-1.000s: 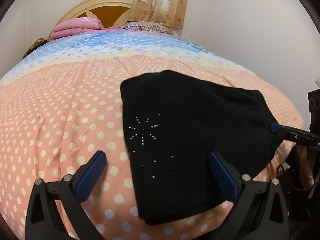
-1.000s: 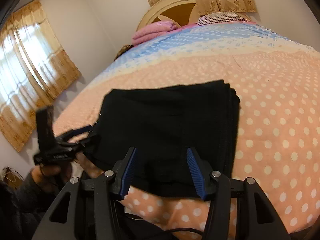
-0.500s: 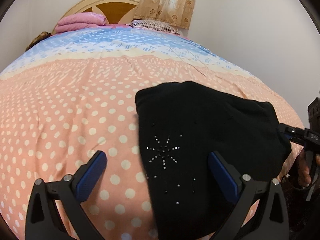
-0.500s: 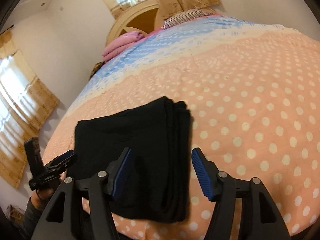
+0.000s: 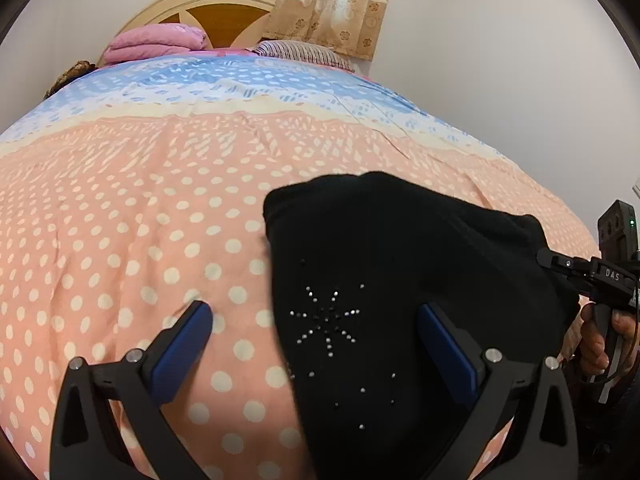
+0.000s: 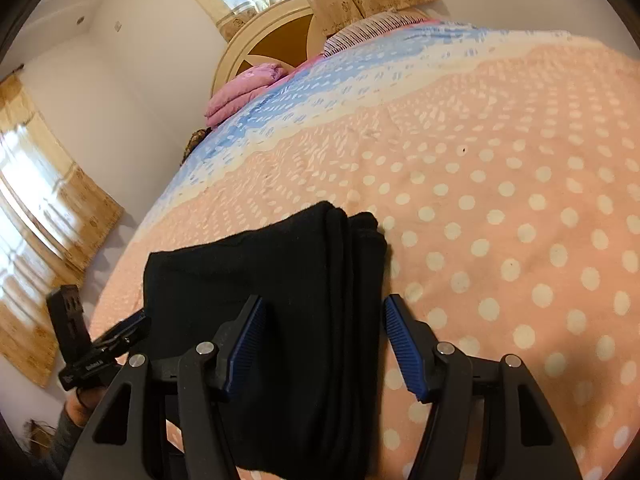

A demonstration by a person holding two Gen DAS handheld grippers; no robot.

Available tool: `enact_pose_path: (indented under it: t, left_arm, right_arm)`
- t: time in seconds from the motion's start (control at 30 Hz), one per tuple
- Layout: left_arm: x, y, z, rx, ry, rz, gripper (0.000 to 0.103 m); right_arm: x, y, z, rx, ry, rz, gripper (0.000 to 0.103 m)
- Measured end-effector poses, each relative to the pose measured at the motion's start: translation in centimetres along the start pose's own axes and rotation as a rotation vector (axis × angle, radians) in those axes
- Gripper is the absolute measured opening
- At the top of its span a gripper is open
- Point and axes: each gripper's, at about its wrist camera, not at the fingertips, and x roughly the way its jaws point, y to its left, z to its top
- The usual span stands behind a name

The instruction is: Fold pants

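Observation:
The black pants lie folded into a thick pad near the front edge of the bed, with a rhinestone star on the top layer. My left gripper hovers open and wide over the pad's left edge, one finger above the bedspread and one above the cloth. My right gripper is open over the stacked folded edge of the pants, which passes between its pads without being pressed. Each gripper shows at the side of the other's view, held by a hand.
The pants rest on a peach bedspread with white dots and a blue band farther back. A folded pink blanket and a striped pillow sit by the wooden headboard. Curtained windows and walls flank the bed.
The left gripper shifted left, so the pants now sit more to its right side. The right gripper rolled, widened its jaws and now stands over the stacked folded edge.

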Motion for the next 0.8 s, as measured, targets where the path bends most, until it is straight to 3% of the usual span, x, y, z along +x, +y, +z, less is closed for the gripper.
enact_pose_path:
  t: [0.1,0.2,0.43,0.5,0.57,0.7,0.8]
  left_arm:
    - [0.2,0.2,0.2,-0.004,0.012,-0.015,0.103]
    - [0.0,0.2,0.3,0.005,0.012,-0.028,0.103]
    - [-0.3,0.5,0.0,0.005,-0.007,-0.069,0.100]
    - [-0.5,0.4,0.0,0.015,-0.015,-0.086,0.090]
    - [-0.8,0.1,-0.1,0.018,-0.016,-0.138,0.068]
    - [-1.0,0.4,-0.1,0.001,-0.018,-0.166,0.058]
    - [-1.3,1.3,0.1,-0.045,-0.028,-0.197,0.028]
  right_arm:
    - [0.0,0.5,-0.2,-0.019,-0.005,-0.022,0.058]
    - [-0.3,0.8,-0.4,-0.021,-0.009,0.002,0.046]
    - [0.4,-0.5,-0.1,0.025,0.017,0.038,0.045]
    - [0.1,-0.4,-0.2,0.032,0.007,0.044,0.041]
    - [-0.2,-0.2,-0.3,0.031,-0.004,0.059,0.036]
    - [-0.7,-0.2,-0.5,0.046,-0.022,0.082,0.031]
    - [-1.2,0.4,-0.4,0.028,-0.035,0.079,0.029]
